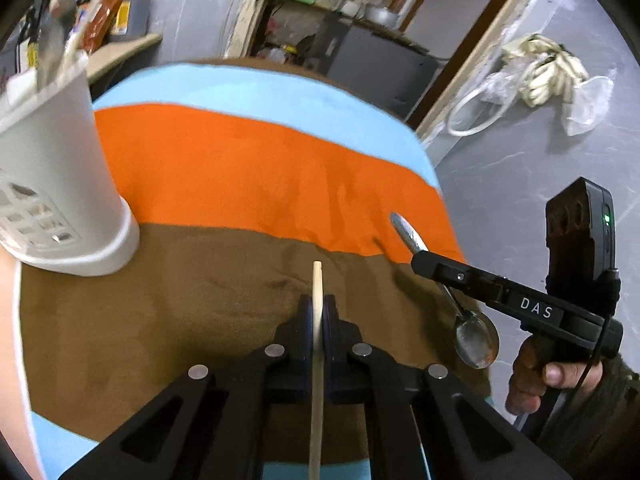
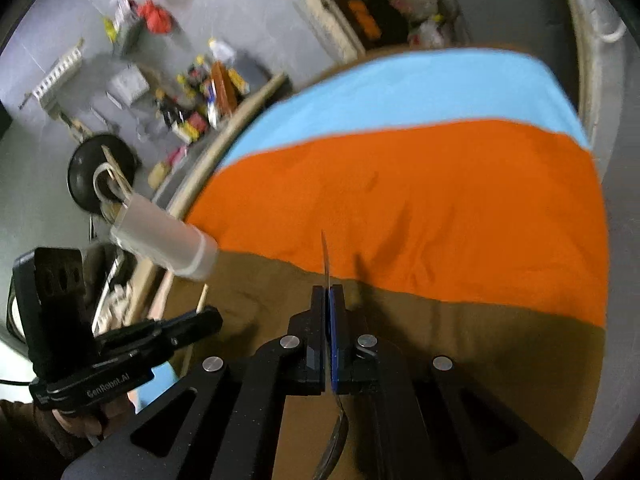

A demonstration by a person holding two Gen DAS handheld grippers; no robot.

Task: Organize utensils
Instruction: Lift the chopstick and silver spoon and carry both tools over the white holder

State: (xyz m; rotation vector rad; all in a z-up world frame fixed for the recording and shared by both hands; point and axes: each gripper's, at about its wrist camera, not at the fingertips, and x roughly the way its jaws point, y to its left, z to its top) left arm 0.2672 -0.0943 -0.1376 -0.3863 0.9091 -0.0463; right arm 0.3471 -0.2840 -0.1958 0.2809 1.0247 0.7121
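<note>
Two grips | left hand-held gripper [image 1: 319, 308]: wooden stick [image 1: 317, 360] | right hand-held gripper [image 2: 329, 300]: spoon [image 1: 476, 336]

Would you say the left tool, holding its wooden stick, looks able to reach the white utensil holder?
Probably yes: the left tool grips the wooden stick, and only bare cloth separates it from the white utensil holder.

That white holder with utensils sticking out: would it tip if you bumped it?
Possibly. The holder looks tall for its base, and long utensils stick out above the rim, raising its balance point. Its flared foot should help. It looks like light plastic, so it would probably slide easily on the cloth.
</note>
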